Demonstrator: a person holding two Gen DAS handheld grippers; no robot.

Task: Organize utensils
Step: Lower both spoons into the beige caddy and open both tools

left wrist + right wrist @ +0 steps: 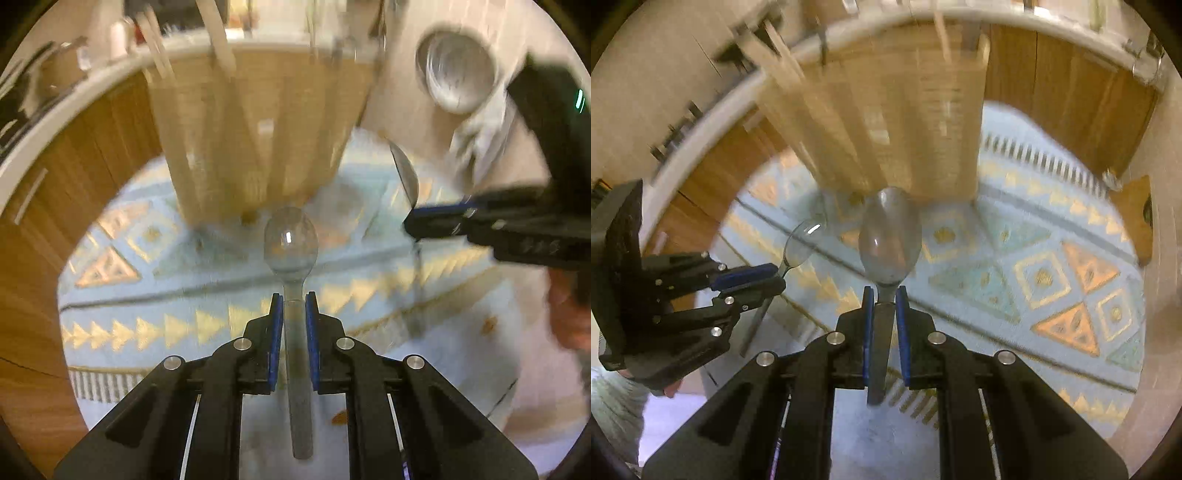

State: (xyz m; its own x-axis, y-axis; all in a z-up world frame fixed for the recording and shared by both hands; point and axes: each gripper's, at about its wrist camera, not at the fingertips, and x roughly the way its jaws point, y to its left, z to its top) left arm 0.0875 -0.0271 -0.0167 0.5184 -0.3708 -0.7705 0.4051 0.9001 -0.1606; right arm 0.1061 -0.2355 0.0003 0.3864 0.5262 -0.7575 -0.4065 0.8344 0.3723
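My left gripper (294, 299) is shut on a metal spoon (291, 240), bowl pointing forward, handle running back between the blue pads. My right gripper (885, 293) is shut on a second, larger metal spoon (889, 236). Each gripper shows in the other view: the right one (410, 221) with its spoon (406, 173) at the right, the left one (775, 277) with its spoon (803, 243) at the left. A tall wooden utensil holder (255, 122) stands just ahead of both, also in the right wrist view (897, 110). Both views are motion-blurred.
A pale blue patterned rug (166, 288) lies below, also in the right wrist view (1034, 266). A round metal bowl (458, 70) and a crumpled cloth (480, 144) sit at the upper right. Wooden cabinet fronts (55, 184) under a white counter edge curve round behind.
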